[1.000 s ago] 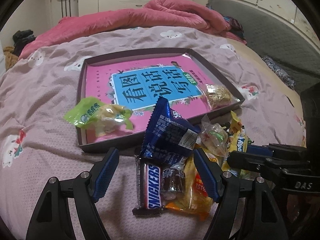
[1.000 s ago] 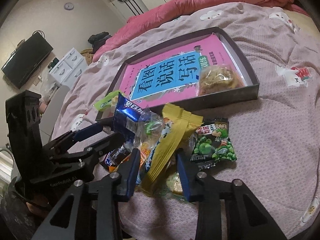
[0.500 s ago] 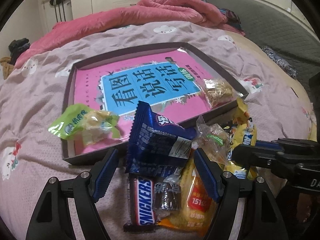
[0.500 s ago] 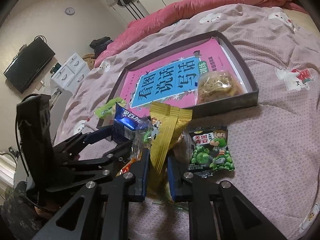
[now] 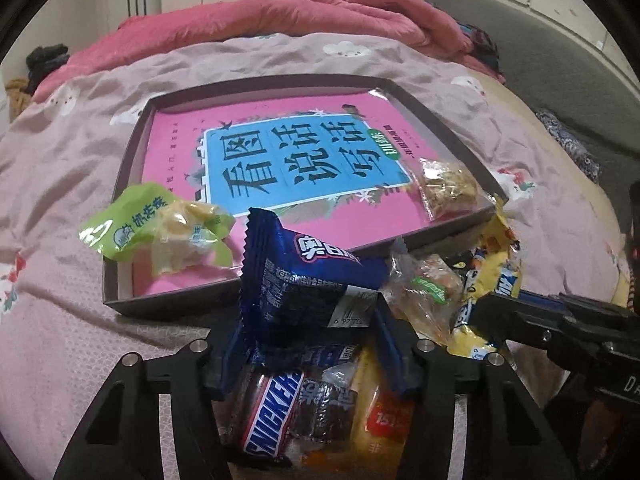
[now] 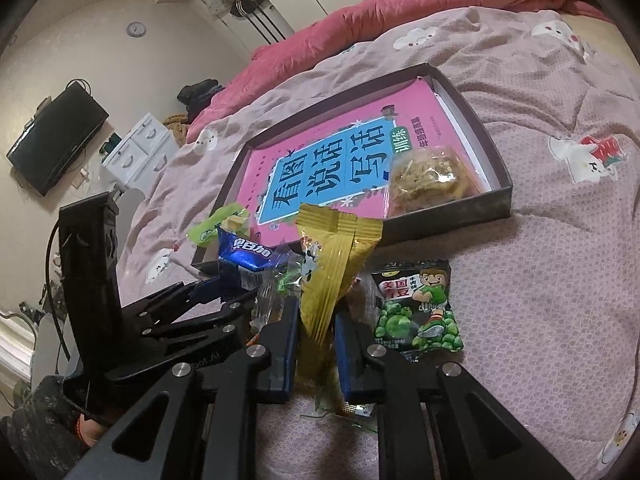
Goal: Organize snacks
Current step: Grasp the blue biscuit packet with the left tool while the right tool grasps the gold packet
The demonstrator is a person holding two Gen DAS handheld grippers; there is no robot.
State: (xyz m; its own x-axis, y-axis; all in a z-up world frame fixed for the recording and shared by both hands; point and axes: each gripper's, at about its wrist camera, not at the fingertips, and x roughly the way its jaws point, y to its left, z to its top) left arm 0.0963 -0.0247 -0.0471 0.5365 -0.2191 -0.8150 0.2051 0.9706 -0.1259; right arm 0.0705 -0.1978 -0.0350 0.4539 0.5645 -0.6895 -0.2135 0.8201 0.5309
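Left fingers (image 5: 308, 354) closing round blue packet (image 5: 304, 284); right fingers (image 6: 316, 344) pinch yellow packet (image 6: 336, 252) (box rim (image 6: 448, 222) near).

Right claw (image 6: 316, 344) clamped on a yellow-gold striped packet (image 6: 336, 264); blue pads press both its sides, packet standing upright between them. Just right of it, a green pea snack bag (image 6: 416, 312) lies flat on the bed (image 6: 560, 280), pink-mauve cover with cartoon prints. Left claw (image 6: 224, 296) reaches in from the left, its jaws just closing around a blue wrapped biscuit pack (image 6: 248, 256). Clear-wrapped sweets crowd between the two claws. Beyond the pile, a shallow dark box (image 6: 500, 160) holds a pink book (image 6: 320, 168) with a blue title panel; a clear bag of brittle (image 6: 428, 180) rests in its near right corner, a green packet (image 6: 216, 224) over its near left edge. Red quilt (image 6: 400, 12) bunched at the far side.
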